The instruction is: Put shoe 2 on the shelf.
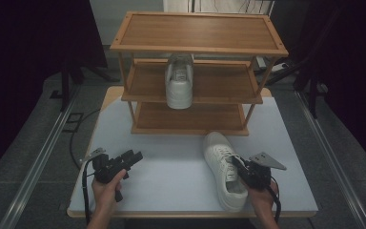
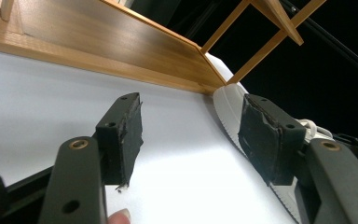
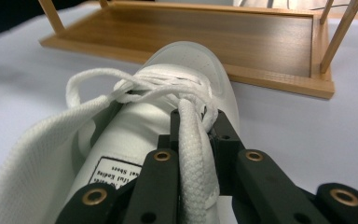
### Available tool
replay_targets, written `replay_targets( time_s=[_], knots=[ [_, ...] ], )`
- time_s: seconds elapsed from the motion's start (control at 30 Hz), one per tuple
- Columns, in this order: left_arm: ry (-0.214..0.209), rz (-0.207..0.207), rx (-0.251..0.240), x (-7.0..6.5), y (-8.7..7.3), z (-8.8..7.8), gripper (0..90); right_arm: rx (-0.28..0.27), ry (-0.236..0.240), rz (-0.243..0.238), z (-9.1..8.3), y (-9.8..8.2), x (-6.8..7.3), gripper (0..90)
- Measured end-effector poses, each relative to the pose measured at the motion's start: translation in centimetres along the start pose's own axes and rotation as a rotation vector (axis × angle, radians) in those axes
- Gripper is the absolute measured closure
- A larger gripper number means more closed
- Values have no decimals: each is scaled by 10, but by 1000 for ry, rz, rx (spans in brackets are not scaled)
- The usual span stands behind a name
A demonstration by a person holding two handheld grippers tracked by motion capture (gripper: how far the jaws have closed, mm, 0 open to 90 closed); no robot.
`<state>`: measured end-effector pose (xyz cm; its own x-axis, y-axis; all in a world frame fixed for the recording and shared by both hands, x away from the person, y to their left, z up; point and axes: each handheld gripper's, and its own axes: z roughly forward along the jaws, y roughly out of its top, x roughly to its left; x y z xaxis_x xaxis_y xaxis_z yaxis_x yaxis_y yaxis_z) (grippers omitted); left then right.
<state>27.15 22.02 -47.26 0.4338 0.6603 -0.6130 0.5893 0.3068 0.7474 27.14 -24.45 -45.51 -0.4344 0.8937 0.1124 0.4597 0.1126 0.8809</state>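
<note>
The one piece of print sits on a white label (image 3: 114,173) with a black border, stuck to the inside of the tongue of the white shoe (image 3: 135,126) on the table, seen in the right gripper view. Its small black lettering runs in slanted lines, and the word "Shoes" seems to end the top line; the other words are too small and blurred to read, and part of the label is covered
</note>
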Motion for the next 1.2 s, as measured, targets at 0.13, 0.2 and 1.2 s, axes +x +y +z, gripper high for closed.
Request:
replay_targets(
  time_s=[0.13, 0.2, 1.2],
  knots=[
    [-1, -6, 5, 2, 0, 0, 391, -32, 34, 33, -3, -3, -2, 833],
    [-1, -16, 4, 3, 0, 0, 391, -56, 57, 40, -7, -4, -1, 834],
    [1, -28, 5, 5, 1, -3, 397, -353, 278, 247, -56, 27, 5, 837]
  ],
)
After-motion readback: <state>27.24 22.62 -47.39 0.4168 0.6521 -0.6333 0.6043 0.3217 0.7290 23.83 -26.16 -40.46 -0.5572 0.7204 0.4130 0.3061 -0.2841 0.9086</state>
